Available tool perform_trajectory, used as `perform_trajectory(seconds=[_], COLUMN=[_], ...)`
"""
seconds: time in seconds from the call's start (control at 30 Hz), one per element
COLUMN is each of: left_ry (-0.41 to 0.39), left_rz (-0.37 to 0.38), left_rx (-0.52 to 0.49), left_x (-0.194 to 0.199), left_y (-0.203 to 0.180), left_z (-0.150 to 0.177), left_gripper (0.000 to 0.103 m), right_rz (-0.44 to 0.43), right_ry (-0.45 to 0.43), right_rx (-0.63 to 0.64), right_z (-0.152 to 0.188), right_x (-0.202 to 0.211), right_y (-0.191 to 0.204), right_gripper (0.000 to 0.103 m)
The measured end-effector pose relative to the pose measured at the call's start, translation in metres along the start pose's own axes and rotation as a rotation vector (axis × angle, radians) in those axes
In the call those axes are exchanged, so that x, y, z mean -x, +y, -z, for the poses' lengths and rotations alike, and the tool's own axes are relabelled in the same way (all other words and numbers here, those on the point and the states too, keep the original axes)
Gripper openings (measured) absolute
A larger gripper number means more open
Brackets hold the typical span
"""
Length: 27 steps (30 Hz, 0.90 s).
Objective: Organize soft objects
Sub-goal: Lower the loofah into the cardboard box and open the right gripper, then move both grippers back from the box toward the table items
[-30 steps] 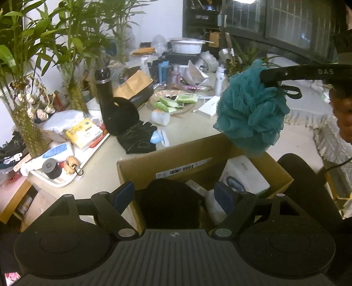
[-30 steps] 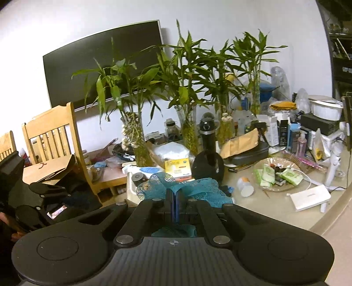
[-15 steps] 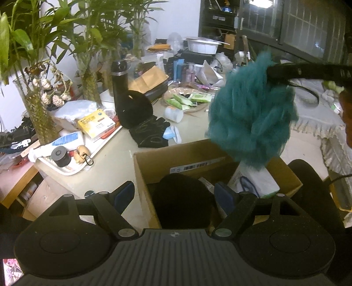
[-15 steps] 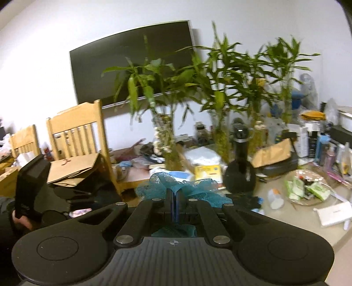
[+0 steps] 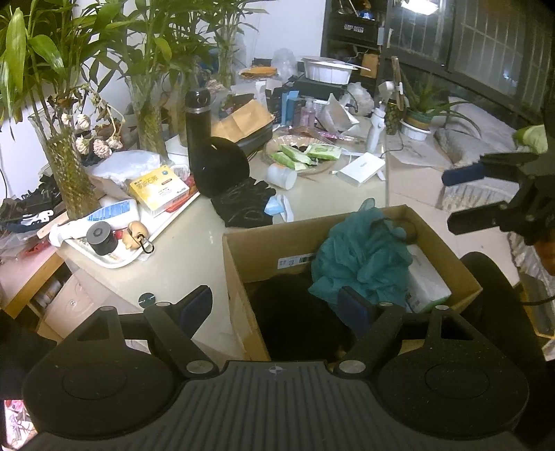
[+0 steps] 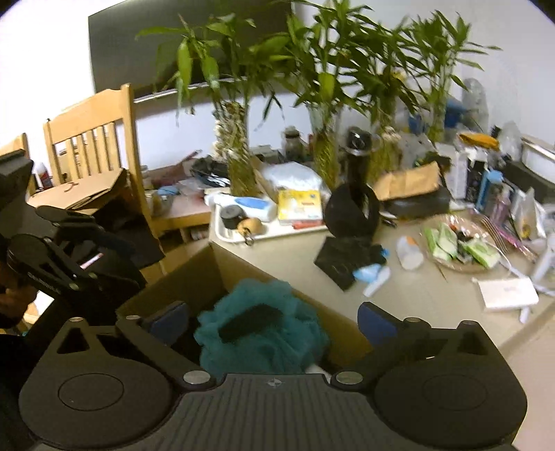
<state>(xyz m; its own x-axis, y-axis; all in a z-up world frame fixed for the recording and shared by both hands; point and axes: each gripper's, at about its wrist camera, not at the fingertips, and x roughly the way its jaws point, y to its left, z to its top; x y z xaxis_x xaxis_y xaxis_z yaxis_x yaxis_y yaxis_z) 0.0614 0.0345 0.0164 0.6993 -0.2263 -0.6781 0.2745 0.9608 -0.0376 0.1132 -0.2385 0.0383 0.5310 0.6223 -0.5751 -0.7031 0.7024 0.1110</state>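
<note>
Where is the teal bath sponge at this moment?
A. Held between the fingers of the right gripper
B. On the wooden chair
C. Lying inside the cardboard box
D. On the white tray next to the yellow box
C. The sponge lies inside the box, on the things already in it, and the right gripper above it is open and holds nothing.

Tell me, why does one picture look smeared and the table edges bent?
Right wrist view: motion blur softens the bamboo plants and the teal bath pouf. Left wrist view: sharper, with window glare top right. Both: fisheye lenses bend straight edges.
</note>
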Motion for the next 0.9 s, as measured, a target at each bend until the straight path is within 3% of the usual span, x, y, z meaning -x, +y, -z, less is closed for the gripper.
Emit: perform_trajectory(seconds=[0.33,0.9], left_ry=[-0.004,-0.009], left_rz=[0.004,-0.002], left_rx=[-0.011,-0.028], left_x=[-0.001,-0.007], left_y=[-0.002,-0.002], left_z=[-0.002,-0.007], left_gripper=[0.080,0.080], right_rz=[0.079,0.086], right_ry=[0.056,0.082], right_rx=[-0.102,-0.158], right_z=[0.027,0.045], right_x=[-0.001,-0.006], right_y=[-0.021,-0.031], right_gripper=[0.103,0.103])
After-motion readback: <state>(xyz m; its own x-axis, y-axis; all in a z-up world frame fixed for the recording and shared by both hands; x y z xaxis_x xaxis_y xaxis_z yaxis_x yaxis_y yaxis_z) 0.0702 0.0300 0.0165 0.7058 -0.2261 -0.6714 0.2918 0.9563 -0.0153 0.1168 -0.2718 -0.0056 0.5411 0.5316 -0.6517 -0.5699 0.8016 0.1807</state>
